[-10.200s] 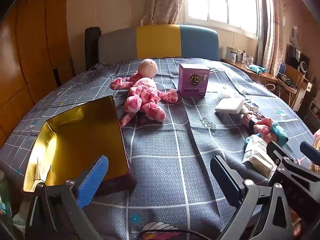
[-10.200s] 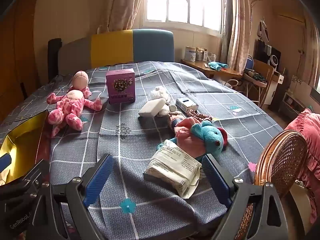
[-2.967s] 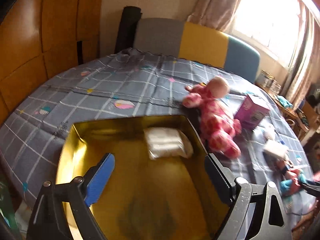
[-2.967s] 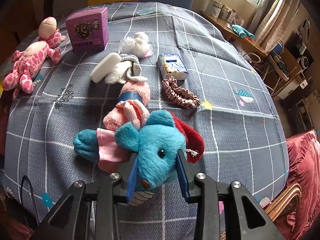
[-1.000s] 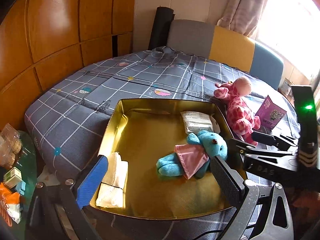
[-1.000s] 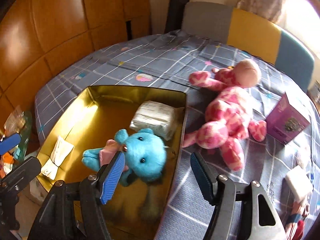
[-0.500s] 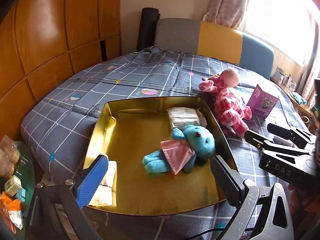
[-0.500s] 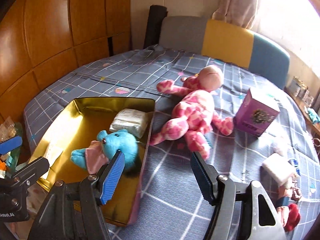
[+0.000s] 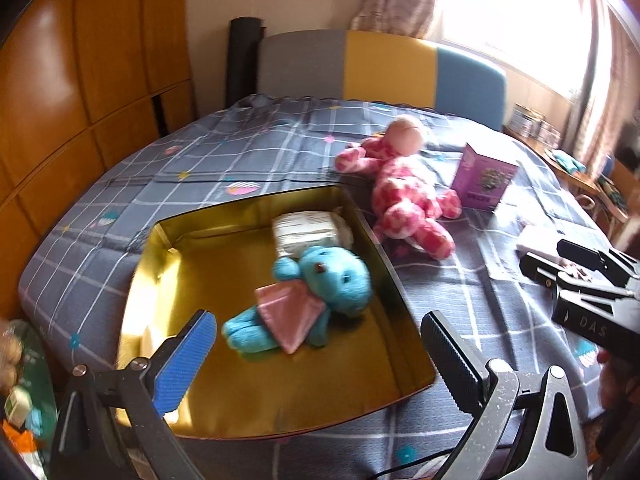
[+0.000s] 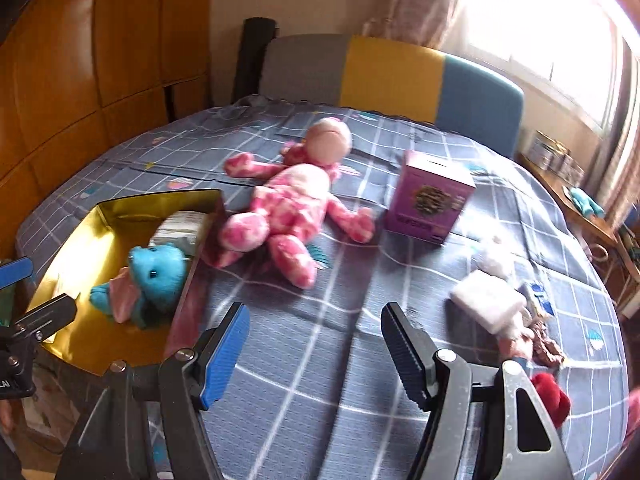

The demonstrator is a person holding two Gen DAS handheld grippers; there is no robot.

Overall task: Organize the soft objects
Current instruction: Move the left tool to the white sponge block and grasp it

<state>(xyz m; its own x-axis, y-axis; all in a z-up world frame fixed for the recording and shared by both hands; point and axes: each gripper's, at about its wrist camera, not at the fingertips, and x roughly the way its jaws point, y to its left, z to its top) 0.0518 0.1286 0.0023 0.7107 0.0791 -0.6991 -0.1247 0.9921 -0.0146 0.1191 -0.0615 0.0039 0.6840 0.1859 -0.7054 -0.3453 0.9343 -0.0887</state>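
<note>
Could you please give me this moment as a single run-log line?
left gripper: open, empty | right gripper: open, empty | blue plush, packet: in tin | pink doll: on bed

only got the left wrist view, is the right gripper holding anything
Observer: No, the right gripper is open and holds nothing.
Operator: any soft stuff out there on my right
Observer: Yes, a white fluffy toy lies just beyond the white pad.
Operator: anything else nearby
Observer: What looks like a brown scrunchie, and a red plush piece nearer the camera, partly behind the gripper's frame.
</note>
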